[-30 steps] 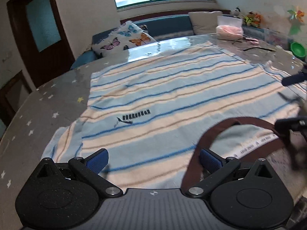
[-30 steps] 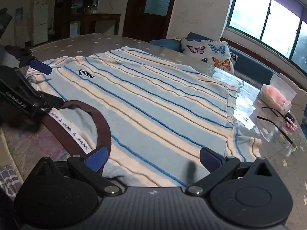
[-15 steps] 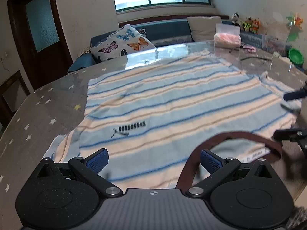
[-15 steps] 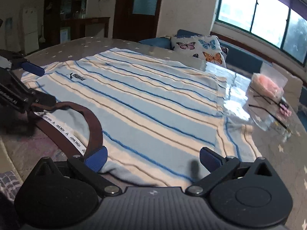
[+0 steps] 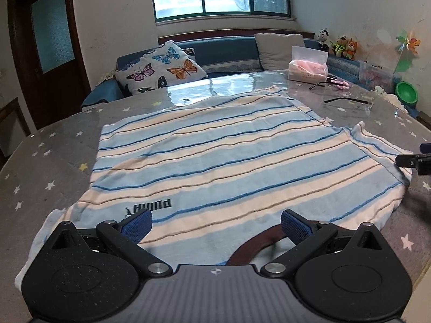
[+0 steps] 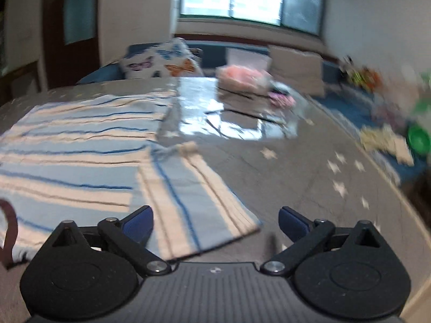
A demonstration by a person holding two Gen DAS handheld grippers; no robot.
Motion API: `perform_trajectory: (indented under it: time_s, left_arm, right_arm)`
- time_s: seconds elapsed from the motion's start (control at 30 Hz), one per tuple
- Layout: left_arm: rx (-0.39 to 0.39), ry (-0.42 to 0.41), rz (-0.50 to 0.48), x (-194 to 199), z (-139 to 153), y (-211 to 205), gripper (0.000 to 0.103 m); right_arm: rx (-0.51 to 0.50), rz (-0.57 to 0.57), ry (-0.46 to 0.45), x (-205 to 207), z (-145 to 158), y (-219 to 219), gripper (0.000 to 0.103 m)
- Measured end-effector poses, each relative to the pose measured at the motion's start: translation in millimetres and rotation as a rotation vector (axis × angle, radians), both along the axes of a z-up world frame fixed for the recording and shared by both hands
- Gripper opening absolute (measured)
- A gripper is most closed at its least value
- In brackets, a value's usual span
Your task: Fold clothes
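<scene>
Striped shirt [image 5: 215, 156] lies flat on the counter [image 5: 48, 167], front up, spread for folding. Left claw [image 5: 215, 224] spread wide over the collar [image 5: 256, 245] at 6 o'clock; right claw [image 6: 215, 222] just been closing slightly, nothing pinched, sleeve [image 6: 188, 196] between its fingers, likely first fold.

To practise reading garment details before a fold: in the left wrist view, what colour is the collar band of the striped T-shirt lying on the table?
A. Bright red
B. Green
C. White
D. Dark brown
D: the collar band curving at the near edge of the striped T-shirt is dark brown, set against the light blue and cream stripes.
</scene>
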State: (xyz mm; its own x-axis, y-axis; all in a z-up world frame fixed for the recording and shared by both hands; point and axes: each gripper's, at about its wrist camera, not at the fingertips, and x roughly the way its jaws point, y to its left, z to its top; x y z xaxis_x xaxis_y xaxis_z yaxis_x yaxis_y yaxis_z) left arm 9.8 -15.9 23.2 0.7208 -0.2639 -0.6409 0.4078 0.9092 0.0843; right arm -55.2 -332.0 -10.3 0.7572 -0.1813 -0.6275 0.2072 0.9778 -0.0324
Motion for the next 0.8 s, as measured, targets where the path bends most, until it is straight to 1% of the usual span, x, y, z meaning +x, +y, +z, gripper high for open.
perform_trajectory:
  time_s: [0.07, 0.1, 0.13, 0.17, 0.2, 0.23, 0.27, 0.3, 0.33, 0.37, 0.4, 0.47, 0.53, 0.67, 0.8]
  left_arm:
    - [0.003, 0.003, -0.002, 0.9, -0.7, -2.4, 0.103]
    - [0.004, 0.004, -0.002, 1.1, -0.8, -3.2, 0.103]
    - [0.002, 0.005, -0.002, 0.9, -0.6, -3.6, 0.103]
    - [0.000, 0.005, -0.002, 0.7, -0.6, -3.8, 0.103]
    - [-0.001, 0.007, -0.002, 0.7, -0.8, -3.7, 0.103]
    - [0.001, 0.010, -0.001, 0.9, -1.4, -3.9, 0.103]
    - [0.003, 0.013, -0.001, 1.4, -2.0, -4.2, 0.103]
    - [0.004, 0.014, 0.000, 1.6, -2.4, -4.6, 0.103]
    - [0.002, 0.016, -0.001, 1.5, -2.8, -5.0, 0.103]
    - [0.000, 0.017, -0.002, 1.6, -2.8, -5.7, 0.103]
    - [-0.001, 0.019, -0.003, 1.4, -3.0, -6.3, 0.103]
    - [-0.002, 0.022, -0.008, 0.5, -3.9, -7.2, 0.103]
    - [0.001, 0.023, -0.009, 0.1, -5.2, -7.4, 0.103]
    - [-0.003, 0.032, 0.006, 1.1, -7.1, -3.2, 0.103]
    - [-0.010, 0.037, 0.031, 0.3, -8.3, 5.1, 0.103]
  right_arm:
    - [0.052, -0.023, 0.004, -0.4, -2.6, -8.4, 0.086]
    - [0.075, -0.037, 0.009, 0.9, -4.4, -11.8, 0.084]
    - [0.092, -0.045, 0.013, 1.6, -5.8, -14.3, 0.078]
    - [0.099, -0.057, 0.011, 2.3, -7.5, -16.4, 0.073]
    - [0.094, -0.064, 0.008, 1.6, -7.9, -16.2, 0.070]
    - [0.090, -0.067, 0.008, 2.0, -7.6, -15.4, 0.061]
    - [0.092, -0.073, 0.006, 2.1, -7.4, -15.4, 0.049]
    - [0.098, -0.082, 0.003, 1.7, -6.6, -14.6, 0.044]
    - [0.108, -0.089, 0.002, 1.1, -6.1, -15.6, 0.034]
    - [0.122, -0.095, -0.001, 0.7, -5.1, -17.2, 0.017]
    - [0.145, -0.099, -0.011, -0.2, -4.2, -19.5, 0.010]
    - [0.182, -0.099, -0.029, -2.5, 0.2, -22.9, 0.008]
    - [0.180, -0.082, -0.058, -4.9, 8.9, -19.2, 0.007]
    - [0.192, 0.023, -0.118, -6.8, 31.0, -1.3, 0.006]
    - [0.209, 0.170, -0.148, 2.6, 48.2, 30.7, 0.006]
